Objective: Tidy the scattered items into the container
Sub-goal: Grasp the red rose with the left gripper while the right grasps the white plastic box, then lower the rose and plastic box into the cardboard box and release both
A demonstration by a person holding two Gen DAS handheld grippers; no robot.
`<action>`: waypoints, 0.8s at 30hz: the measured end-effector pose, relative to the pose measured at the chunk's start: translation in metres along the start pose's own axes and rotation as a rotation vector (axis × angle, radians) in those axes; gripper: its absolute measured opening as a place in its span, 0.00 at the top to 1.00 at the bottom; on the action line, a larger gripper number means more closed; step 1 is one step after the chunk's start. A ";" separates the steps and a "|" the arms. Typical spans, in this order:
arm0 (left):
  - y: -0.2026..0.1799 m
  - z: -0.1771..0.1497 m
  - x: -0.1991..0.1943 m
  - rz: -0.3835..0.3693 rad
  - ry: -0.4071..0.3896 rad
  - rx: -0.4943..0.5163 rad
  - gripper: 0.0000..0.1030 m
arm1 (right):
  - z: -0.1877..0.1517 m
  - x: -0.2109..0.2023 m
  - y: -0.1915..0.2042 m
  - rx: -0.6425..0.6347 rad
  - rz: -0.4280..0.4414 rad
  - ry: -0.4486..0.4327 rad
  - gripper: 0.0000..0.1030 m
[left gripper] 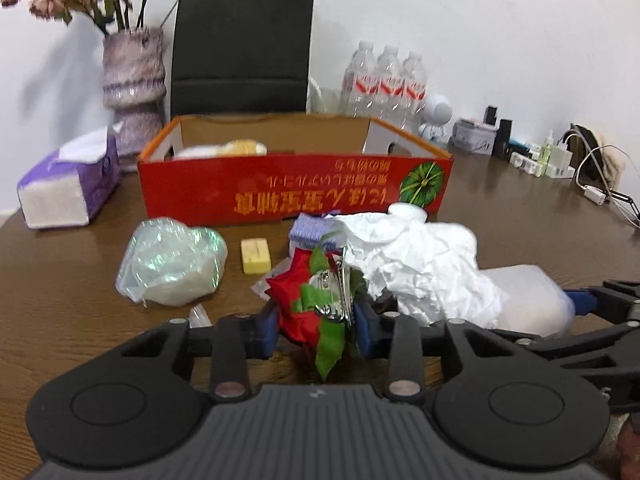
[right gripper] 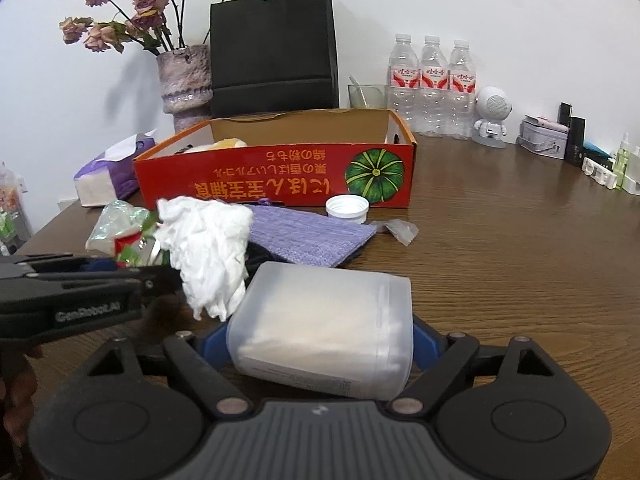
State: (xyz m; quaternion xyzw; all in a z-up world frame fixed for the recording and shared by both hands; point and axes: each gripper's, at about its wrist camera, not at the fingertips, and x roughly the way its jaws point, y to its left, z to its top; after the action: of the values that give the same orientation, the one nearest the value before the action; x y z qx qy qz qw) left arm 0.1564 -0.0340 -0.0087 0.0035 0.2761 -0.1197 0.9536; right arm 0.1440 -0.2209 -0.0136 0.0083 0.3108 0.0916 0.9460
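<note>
Left hand-held gripper (left gripper: pixel 316 328) pinches red flower clip (left gripper: pixel 320 300), tilted down.

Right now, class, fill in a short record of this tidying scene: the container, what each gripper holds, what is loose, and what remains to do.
container: red cardboard box, open top, something pale already inside
left gripper: jaws shut on red and green flower clip
right gripper: jaws shut on frosted plastic tub lying on its side
loose on table: crumpled white paper, purple cloth, white lid, yellow block, shiny plastic bag
still to do: both held items not yet in the box
</note>
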 end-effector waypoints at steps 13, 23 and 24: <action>0.009 0.019 -0.038 -0.011 -0.093 -0.001 0.64 | 0.024 -0.025 -0.003 -0.032 0.013 -0.100 0.16; 0.027 0.081 -0.029 0.007 -0.222 -0.082 0.62 | 0.085 -0.015 -0.004 -0.029 0.020 -0.219 0.16; 0.029 0.089 -0.025 0.007 -0.232 -0.093 0.62 | 0.092 -0.011 -0.003 -0.026 0.021 -0.230 0.16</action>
State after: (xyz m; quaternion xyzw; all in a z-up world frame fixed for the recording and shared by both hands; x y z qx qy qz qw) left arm 0.1896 -0.0072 0.0779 -0.0538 0.1692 -0.1028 0.9787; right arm 0.1900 -0.2223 0.0675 0.0096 0.1991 0.1038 0.9744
